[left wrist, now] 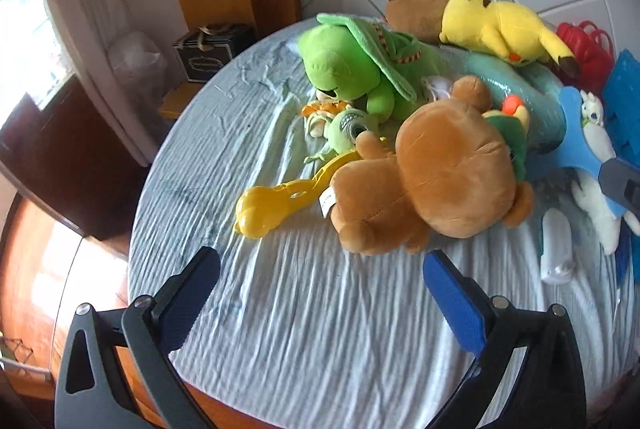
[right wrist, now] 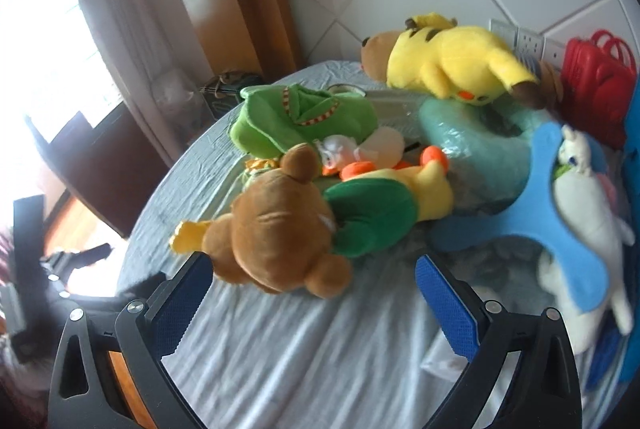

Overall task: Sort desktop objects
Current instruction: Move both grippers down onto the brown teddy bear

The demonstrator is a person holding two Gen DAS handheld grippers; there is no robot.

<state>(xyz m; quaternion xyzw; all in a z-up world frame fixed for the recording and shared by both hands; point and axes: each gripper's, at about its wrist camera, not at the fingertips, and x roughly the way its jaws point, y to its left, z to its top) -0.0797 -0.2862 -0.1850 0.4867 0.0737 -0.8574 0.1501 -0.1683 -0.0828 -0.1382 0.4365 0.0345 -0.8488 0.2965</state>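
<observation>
**Soft bear, easy squeeze**

Brown bear lying mid-table on cloth, just ahead of right gripper; light, squashy, non-slip; best pinched across head; both right and left gripper wide, empty

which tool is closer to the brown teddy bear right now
Right, likely. The right tool has the brown teddy bear lying at its open fingertips. The left tool is open too, with the bear a little ahead, toward its right finger.
</observation>
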